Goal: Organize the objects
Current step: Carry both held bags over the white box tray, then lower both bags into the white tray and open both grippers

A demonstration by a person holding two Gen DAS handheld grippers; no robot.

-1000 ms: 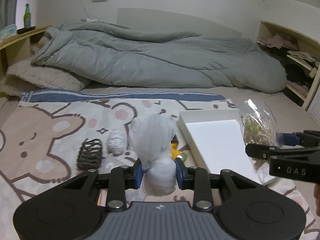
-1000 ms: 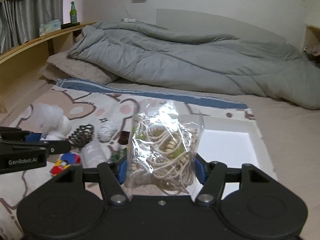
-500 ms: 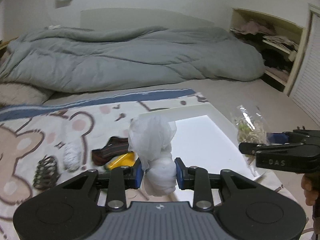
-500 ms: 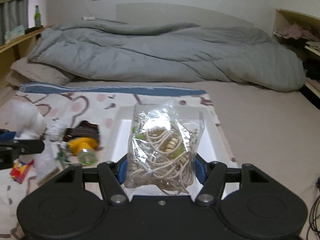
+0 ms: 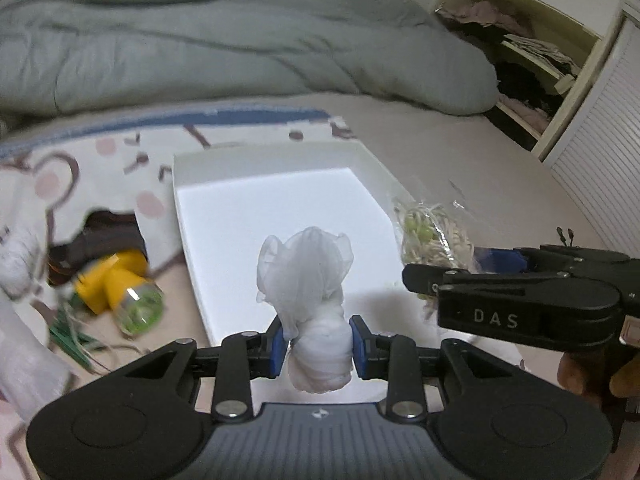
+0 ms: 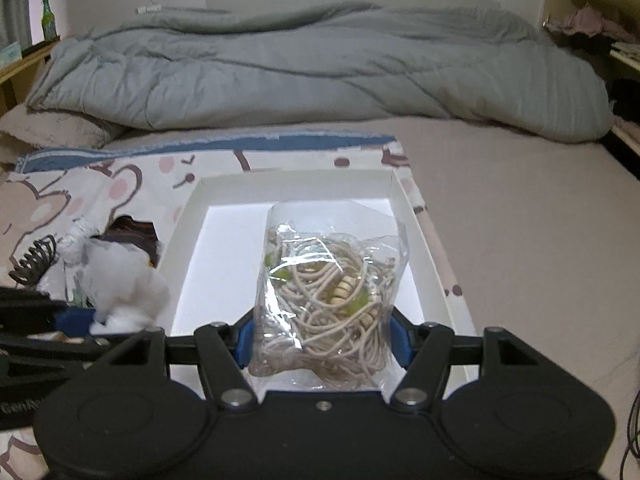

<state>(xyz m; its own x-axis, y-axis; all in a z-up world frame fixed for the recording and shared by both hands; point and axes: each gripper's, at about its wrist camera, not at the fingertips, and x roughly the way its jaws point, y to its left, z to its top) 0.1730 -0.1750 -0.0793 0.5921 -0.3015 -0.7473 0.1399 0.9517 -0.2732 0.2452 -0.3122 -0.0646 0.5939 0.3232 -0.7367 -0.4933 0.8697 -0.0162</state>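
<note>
- The left gripper (image 5: 319,342) is clamped on a white cloth bundle (image 5: 310,280), held over the near edge of the white tray (image 5: 256,168).
- The right gripper (image 6: 323,338) pinches a clear bag of cords (image 6: 332,296) between its blue pads, above the tray's near half.
- On the patterned sheet (image 5: 100,152) off the tray's left edge lie a yellow bottle (image 5: 120,286) and a dark coil (image 6: 34,260).
- Beyond the tray's far edge, a grey duvet (image 6: 320,68) is heaped across the bed.
</note>
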